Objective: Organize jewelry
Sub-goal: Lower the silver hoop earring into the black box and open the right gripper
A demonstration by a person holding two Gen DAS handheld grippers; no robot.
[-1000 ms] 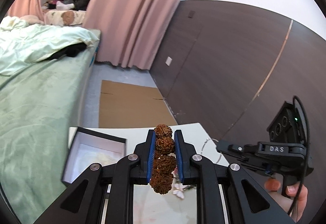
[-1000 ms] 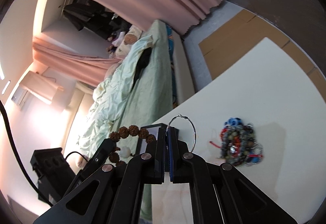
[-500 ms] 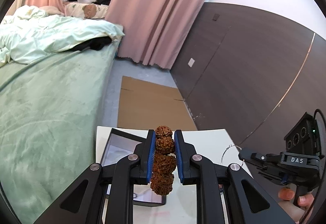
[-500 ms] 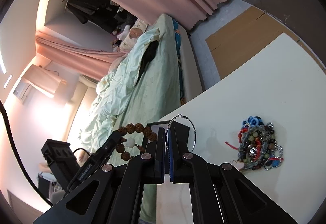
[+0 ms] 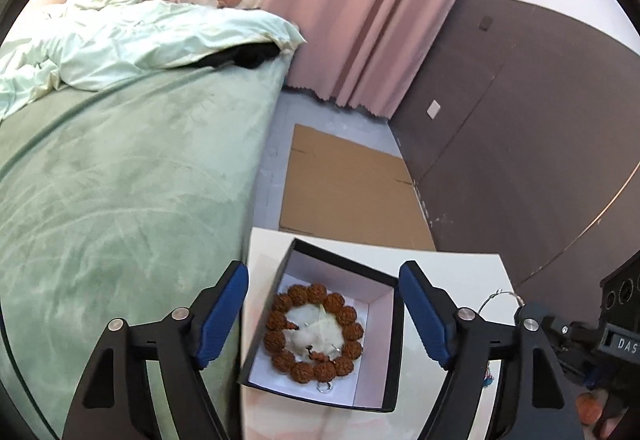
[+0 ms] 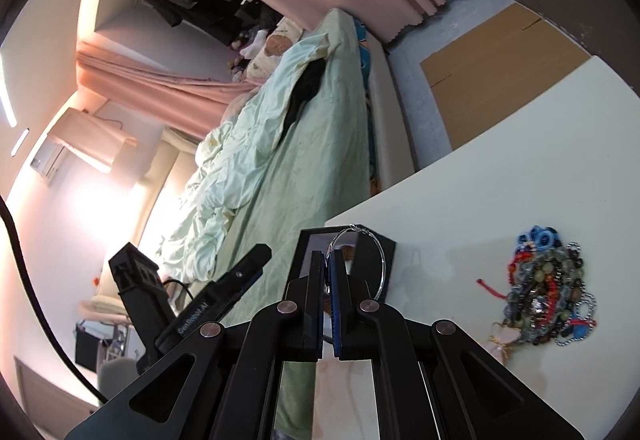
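Observation:
A brown seed-bead bracelet [image 5: 314, 332] lies as a ring inside the open black box [image 5: 396, 344] with a white lining, on the white table. My left gripper [image 5: 323, 314] is wide open above the box, its blue pads to either side of it. My right gripper [image 6: 330, 268] is shut on a thin silver hoop [image 6: 380, 260], held just beside the box [image 6: 386, 246]. The hoop also shows in the left wrist view [image 5: 505, 295]. A heap of mixed bead bracelets and chains [image 6: 550, 292] lies on the table to the right.
The white table [image 6: 500, 180] stands against a green bed [image 5: 120, 180]. A flat cardboard sheet [image 5: 344, 188] lies on the floor beyond the table. A dark panelled wall [image 5: 520, 120] and pink curtains [image 5: 360, 0] stand behind.
My left gripper has opened and let the brown bracelet drop into the box. It moved forward and over the box. My right gripper still holds the hoop.

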